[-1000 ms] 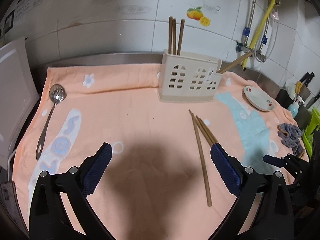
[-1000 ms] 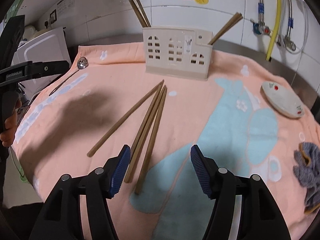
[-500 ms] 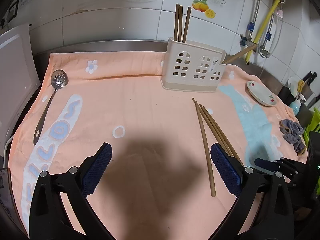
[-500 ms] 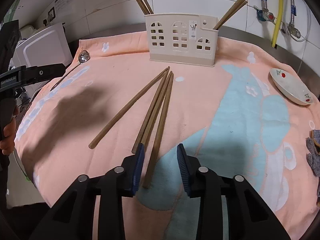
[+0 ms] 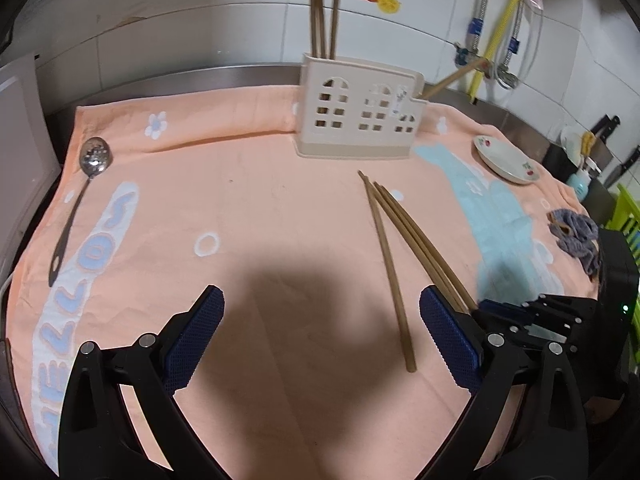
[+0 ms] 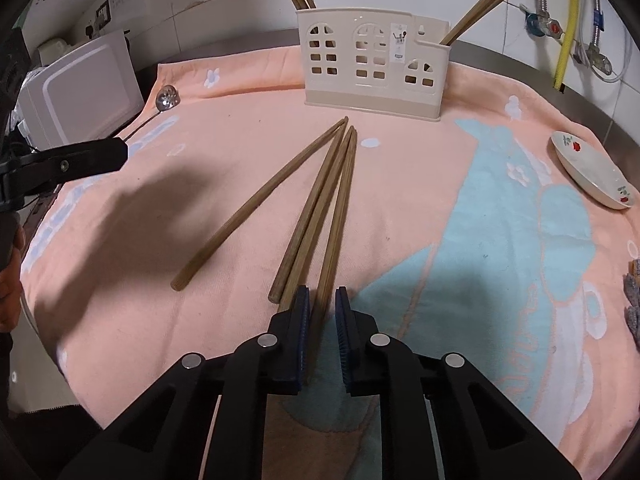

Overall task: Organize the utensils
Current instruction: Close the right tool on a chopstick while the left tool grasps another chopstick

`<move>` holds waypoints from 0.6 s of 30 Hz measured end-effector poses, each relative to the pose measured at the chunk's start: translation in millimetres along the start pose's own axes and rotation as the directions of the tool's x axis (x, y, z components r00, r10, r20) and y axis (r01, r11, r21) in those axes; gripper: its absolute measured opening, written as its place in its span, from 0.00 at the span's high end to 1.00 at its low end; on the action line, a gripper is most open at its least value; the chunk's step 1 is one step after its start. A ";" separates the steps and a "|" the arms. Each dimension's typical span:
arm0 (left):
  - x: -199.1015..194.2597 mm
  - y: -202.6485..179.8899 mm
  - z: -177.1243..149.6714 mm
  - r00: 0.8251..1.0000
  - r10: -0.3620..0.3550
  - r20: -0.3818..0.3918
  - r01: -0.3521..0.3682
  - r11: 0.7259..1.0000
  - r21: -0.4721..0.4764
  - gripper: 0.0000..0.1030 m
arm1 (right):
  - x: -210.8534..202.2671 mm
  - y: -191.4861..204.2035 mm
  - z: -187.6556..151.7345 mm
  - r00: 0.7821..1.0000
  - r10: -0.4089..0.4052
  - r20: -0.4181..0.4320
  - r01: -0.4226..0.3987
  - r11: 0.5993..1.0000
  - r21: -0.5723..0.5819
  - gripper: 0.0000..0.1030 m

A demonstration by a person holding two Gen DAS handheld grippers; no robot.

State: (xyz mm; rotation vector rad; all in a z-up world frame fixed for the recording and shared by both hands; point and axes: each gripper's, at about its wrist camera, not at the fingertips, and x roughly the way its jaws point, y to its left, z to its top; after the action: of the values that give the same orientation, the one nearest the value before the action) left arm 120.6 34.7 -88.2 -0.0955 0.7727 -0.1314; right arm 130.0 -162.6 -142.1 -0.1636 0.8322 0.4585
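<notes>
**Right fingers narrowed on one chopstick; left fingers spread wide**

Right wrist view: the right gripper (image 6: 322, 312) sat low over the towel (image 6: 400, 208), its blue-padded fingers (image 6: 302, 320) drawn close around the near end of the rightmost chopstick (image 6: 338, 216). A thin gap on the right pad side remained visible; whether the pads actually pressed the stick could not be told. Two more chopsticks (image 6: 312, 212) lay touching each other just left of it, their near ends beside the left pad. A fourth chopstick (image 6: 260, 204) lay apart, angled off to the left. All four tips converged toward the cream utensil holder (image 6: 372, 64), which stood upright at the far side of the surface with chopsticks in its left and right compartments.

Left wrist view: the left gripper (image 5: 320, 340) hovered above bare towel, fingers (image 5: 196, 328) spread wide, nothing between them. This view showed the whole slotted spoon (image 5: 80, 200) lying along the towel's left edge; the right view caught only its bowl and part of the handle behind the left gripper's finger. It hid the near ends of the chopstick group behind its own right finger, so the grasp point appeared only in the right view. A small plate (image 5: 506, 160) and a grey cloth (image 5: 574, 236) lay on the right of the towel.
</notes>
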 end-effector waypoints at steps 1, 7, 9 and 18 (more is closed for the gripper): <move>1.2 -2.7 -1.5 1.000 -0.003 -0.003 0.003 1.000 0.009 0.07 | -0.1 0.4 -0.1 1.000 -0.003 0.001 0.003 1.000 -0.003 0.88; 12.4 -18.3 -9.7 0.997 -0.055 -0.045 0.057 0.997 0.048 0.29 | -0.7 0.5 -0.9 1.000 -0.015 0.005 0.015 1.000 -0.015 0.91; 17.5 -24.3 -12.4 0.995 -0.075 -0.062 0.078 0.995 0.059 0.34 | -1.4 -0.6 -1.3 1.000 -0.013 0.008 0.014 1.000 -0.009 0.92; 38.9 -47.5 -19.0 0.983 -0.141 -0.119 0.152 0.984 0.091 0.63 | -8.3 -6.2 -1.5 1.000 -0.017 0.022 0.017 1.000 0.004 0.92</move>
State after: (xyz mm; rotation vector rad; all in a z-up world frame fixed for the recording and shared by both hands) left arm 130.9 -18.9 -122.1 -0.0503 0.8702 -0.3172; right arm 126.9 -171.3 -137.2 -0.1621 0.8093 0.4423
